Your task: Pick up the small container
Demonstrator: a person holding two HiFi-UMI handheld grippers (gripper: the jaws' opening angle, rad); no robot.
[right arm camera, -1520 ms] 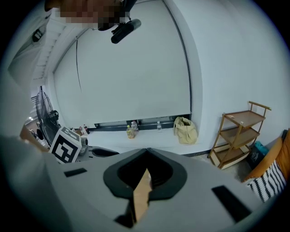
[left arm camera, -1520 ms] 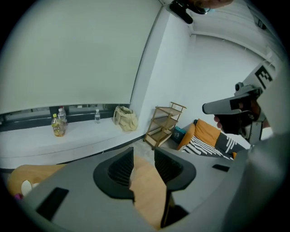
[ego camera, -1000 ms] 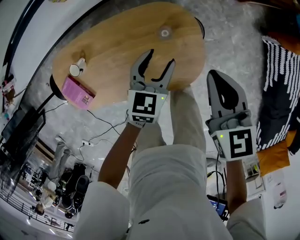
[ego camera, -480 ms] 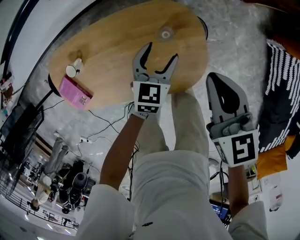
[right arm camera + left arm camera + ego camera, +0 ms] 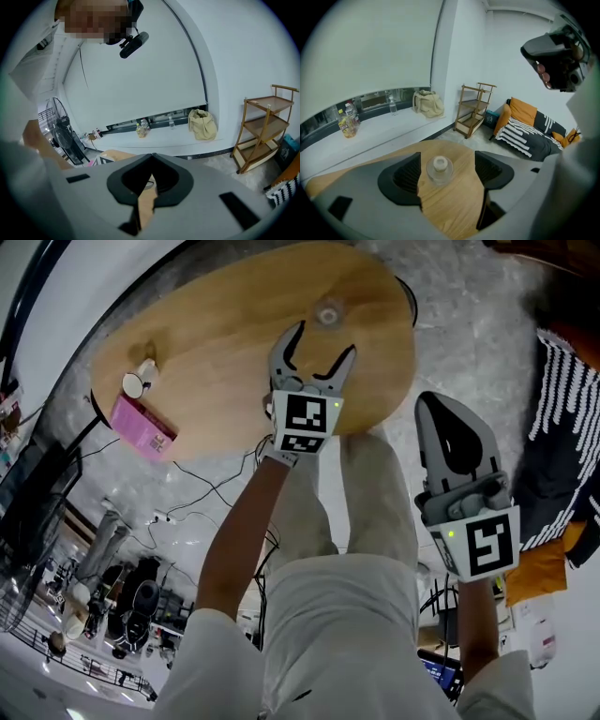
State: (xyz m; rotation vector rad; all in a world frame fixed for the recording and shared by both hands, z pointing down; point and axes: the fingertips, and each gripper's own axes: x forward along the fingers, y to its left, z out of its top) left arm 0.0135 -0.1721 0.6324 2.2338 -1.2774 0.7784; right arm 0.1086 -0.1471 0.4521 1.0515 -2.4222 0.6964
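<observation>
approach in hand: left gripper (image 5: 323,341), jaws just opened wide with nothing between them yet, points at the small container (image 5: 328,311) on the table's (image 5: 216,343) far side. advance until both pads flank it, then close. right gripper (image 5: 434,405), jaws together, idles near right.

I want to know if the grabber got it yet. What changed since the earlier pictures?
The left gripper moved forward toward the small container, and its jaws have just been opening; the container lies just ahead, untouched. The right gripper stays shut; the pink box has not moved.
</observation>
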